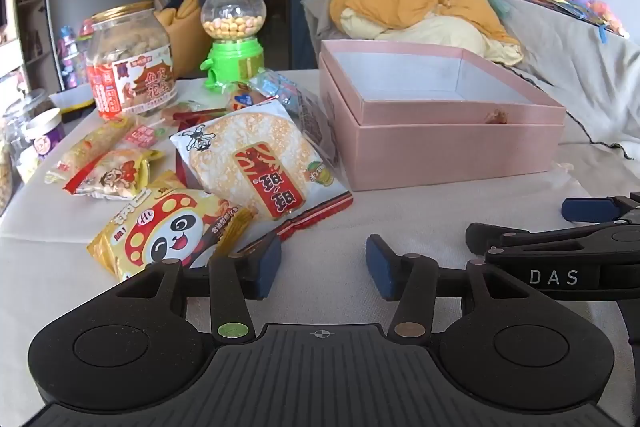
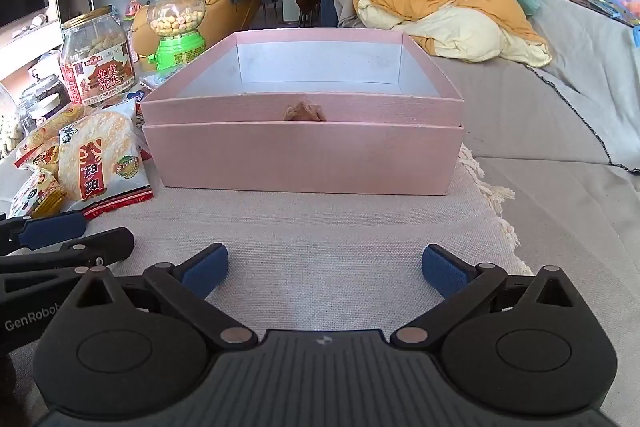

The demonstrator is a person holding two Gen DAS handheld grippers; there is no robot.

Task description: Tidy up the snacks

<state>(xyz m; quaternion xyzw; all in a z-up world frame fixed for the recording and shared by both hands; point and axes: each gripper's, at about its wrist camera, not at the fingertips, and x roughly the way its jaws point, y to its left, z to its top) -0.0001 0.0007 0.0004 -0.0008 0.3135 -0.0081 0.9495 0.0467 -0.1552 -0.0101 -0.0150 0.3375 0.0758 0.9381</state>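
Note:
An open, empty pink box [image 1: 452, 151] [image 2: 304, 159] stands on the cloth-covered table. Left of it lies a pile of snack packets: a rice cracker packet [image 1: 256, 163] [image 2: 100, 159], a yellow panda packet [image 1: 168, 231] and several smaller ones [image 1: 108, 171]. My left gripper [image 1: 322, 265] is open and empty, low over the cloth just in front of the packets. My right gripper [image 2: 324, 269] is open and empty, facing the box front. Each gripper shows at the edge of the other's view: the right [image 1: 560, 231], the left [image 2: 60, 235].
A peanut jar [image 1: 132, 63] [image 2: 96, 59] and a green candy dispenser [image 1: 234, 35] [image 2: 176, 27] stand behind the packets. Small jars [image 1: 40, 143] stand at the left edge. A sofa with bundled bedding [image 1: 424, 3] lies behind the box.

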